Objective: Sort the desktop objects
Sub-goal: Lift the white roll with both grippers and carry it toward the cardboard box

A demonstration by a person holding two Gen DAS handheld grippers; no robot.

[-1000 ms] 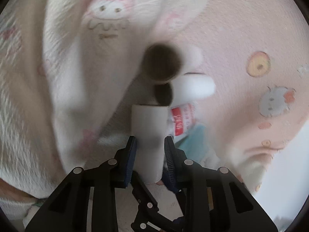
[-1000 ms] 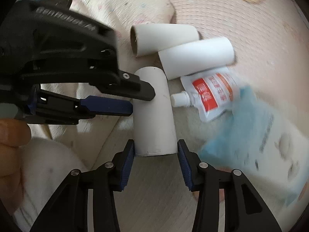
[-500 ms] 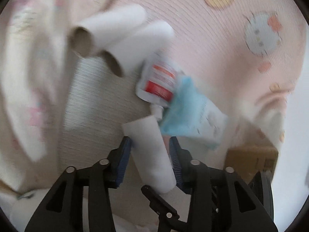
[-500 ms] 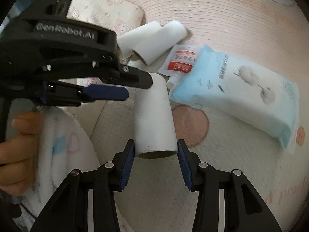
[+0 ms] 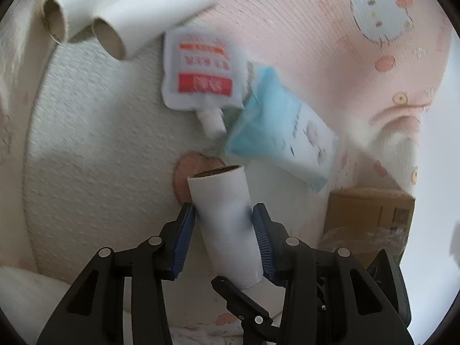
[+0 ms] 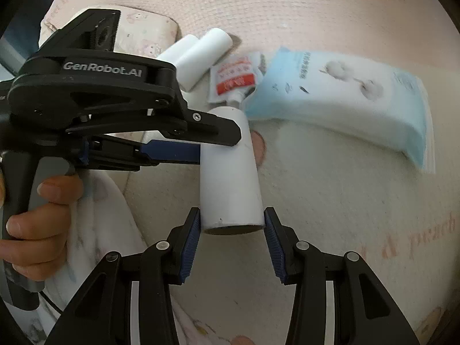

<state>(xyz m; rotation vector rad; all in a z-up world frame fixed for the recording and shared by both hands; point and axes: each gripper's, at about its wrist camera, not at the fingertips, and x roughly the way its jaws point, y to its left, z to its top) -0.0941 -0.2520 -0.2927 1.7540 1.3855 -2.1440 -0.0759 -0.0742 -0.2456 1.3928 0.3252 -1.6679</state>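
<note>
Grips the near end of a white cardboard tube point(image 6: 230, 178) with the right gripper point(image 6: 232, 215), blue pads pressed against both sides of the open rim. Straddles the far half of the same tube with the left gripper point(image 5: 223, 211), coming in from the tube's left; jaws have just been opening, tube between them, pads close beside its wall without squeezing it. Wraps a hand point(image 6: 37, 215) round the left gripper's handle, left of the tube. Holds the tube lifted above a pink printed blanket point(image 6: 316, 14). Just beyond the tube's far end: a red-and-white spout pouch point(image 5: 201, 77). Beyond and to the right: a pale blue wipes pack point(image 5: 281, 141). Farther beyond, to the left: two more white tubes point(image 5: 129, 14), side by side.
</note>
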